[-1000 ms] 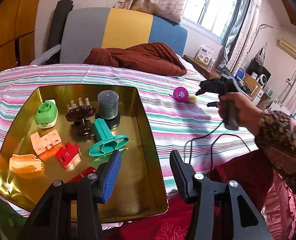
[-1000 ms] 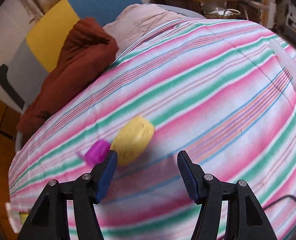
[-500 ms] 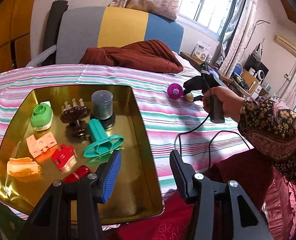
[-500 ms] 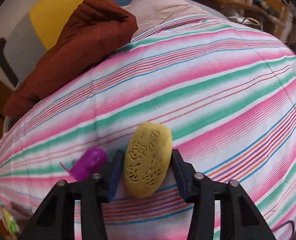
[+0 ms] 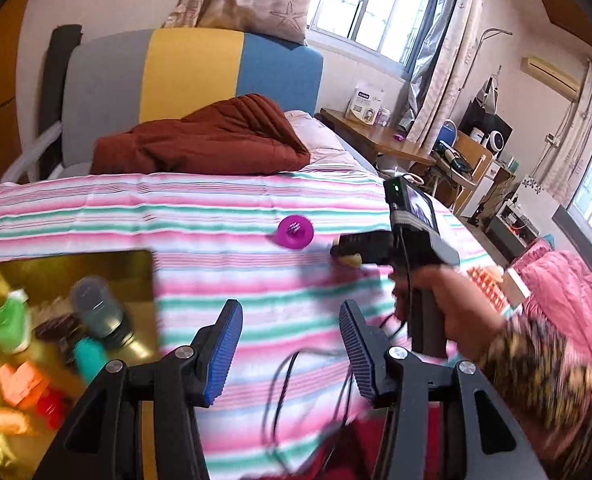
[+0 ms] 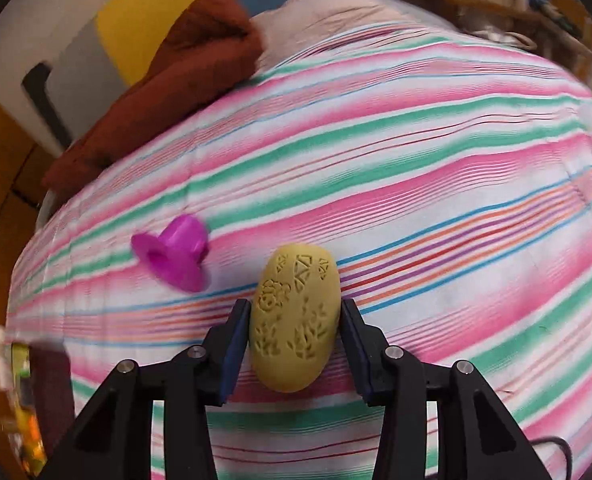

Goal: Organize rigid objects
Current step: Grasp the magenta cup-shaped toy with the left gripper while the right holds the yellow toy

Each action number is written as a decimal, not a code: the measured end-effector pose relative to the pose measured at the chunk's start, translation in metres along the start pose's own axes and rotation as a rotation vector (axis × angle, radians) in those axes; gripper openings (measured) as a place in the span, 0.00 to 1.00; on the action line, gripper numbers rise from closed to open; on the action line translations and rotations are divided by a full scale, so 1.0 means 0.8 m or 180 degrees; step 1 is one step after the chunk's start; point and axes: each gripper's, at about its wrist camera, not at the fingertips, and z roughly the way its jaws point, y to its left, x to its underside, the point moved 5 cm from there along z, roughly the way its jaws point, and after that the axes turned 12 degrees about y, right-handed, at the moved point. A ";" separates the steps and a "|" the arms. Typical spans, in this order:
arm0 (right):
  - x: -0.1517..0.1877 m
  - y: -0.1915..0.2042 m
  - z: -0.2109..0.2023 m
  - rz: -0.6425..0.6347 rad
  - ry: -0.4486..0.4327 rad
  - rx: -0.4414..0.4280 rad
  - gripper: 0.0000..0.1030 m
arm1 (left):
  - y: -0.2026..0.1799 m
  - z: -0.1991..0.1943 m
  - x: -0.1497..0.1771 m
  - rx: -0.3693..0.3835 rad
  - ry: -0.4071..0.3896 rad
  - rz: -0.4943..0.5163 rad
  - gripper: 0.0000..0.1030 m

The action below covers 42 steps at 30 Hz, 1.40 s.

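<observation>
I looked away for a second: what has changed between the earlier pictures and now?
The right gripper has just closed on the yellow egg-shaped piece. The left gripper, open and empty, swung away from the gold tray toward the purple piece, which lies where it was.

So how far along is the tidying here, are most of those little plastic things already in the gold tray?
Mostly, it seems. The gold tray already holds a cluster of small items, blurred here, among them a grey cylinder and a green piece. In hand: the right gripper has just closed on the yellow oval piece. Left on the striped bedspread: the purple piece. The left gripper is open and empty.
</observation>
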 end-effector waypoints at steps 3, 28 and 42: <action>-0.012 -0.023 0.001 0.0182 0.0014 -0.0093 0.44 | -0.012 0.033 -0.035 -0.0011 0.0089 -0.0060 0.50; -0.019 -0.024 0.006 0.0283 0.0037 -0.0112 0.44 | 0.035 0.286 -0.152 -0.0305 0.0737 -0.0941 0.51; -0.023 -0.023 0.010 0.0359 0.0026 -0.0190 0.44 | 0.013 0.235 -0.112 -0.0015 0.0373 -0.0732 0.54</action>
